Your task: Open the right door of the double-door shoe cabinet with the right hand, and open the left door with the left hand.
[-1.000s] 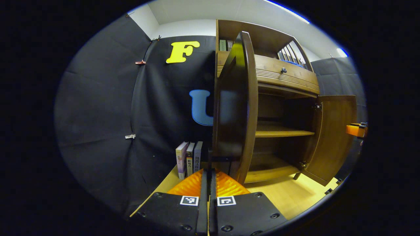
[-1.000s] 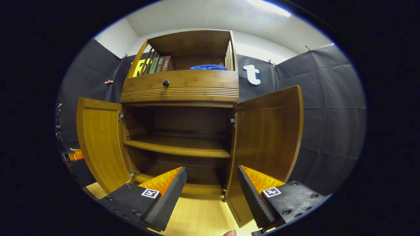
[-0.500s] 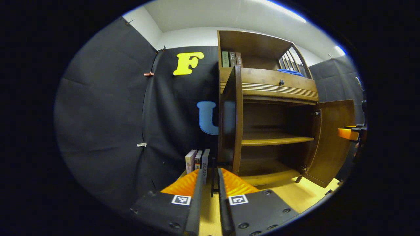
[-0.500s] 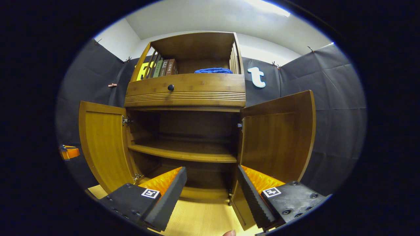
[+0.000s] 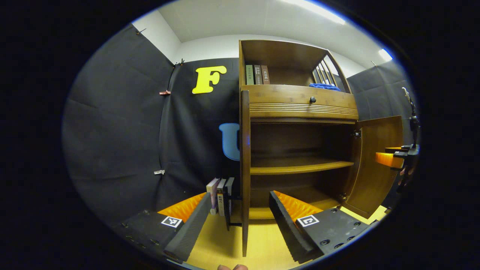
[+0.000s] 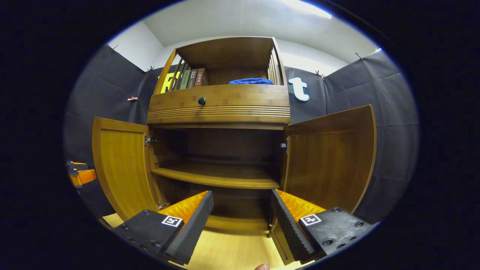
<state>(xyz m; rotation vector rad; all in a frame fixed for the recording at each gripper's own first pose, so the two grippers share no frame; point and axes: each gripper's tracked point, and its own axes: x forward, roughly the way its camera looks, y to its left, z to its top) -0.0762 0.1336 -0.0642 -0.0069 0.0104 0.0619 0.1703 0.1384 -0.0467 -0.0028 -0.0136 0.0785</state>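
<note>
In the left gripper view, the left hand-held gripper (image 5: 238, 221) has its fingers spread wide apart, holding nothing. Between them stands the left door (image 5: 245, 176) of the brown wooden double-door shoe cabinet (image 5: 300, 105), swung out and seen edge-on, touching neither finger. The cabinet rests on a pale wooden floor (image 5: 262, 243). Its inside shelf (image 5: 300, 167) is bare. The right door (image 5: 375, 161) stands open at the far side, with the right hand-held gripper (image 5: 392, 159) near its outer edge. A few upright books (image 5: 220, 193) stand just beside the cabinet's left side.

In the right gripper view, the right hand-held gripper (image 6: 242, 221) is also wide open and grips nothing. Both doors stand swung outward, the left door (image 6: 122, 165) and the right door (image 6: 330, 157). A folded blue cloth (image 6: 250, 81) lies on the cabinet's top shelf beside a row of books (image 6: 191, 78), above a drawer with a round dark knob (image 6: 201, 101).
</note>
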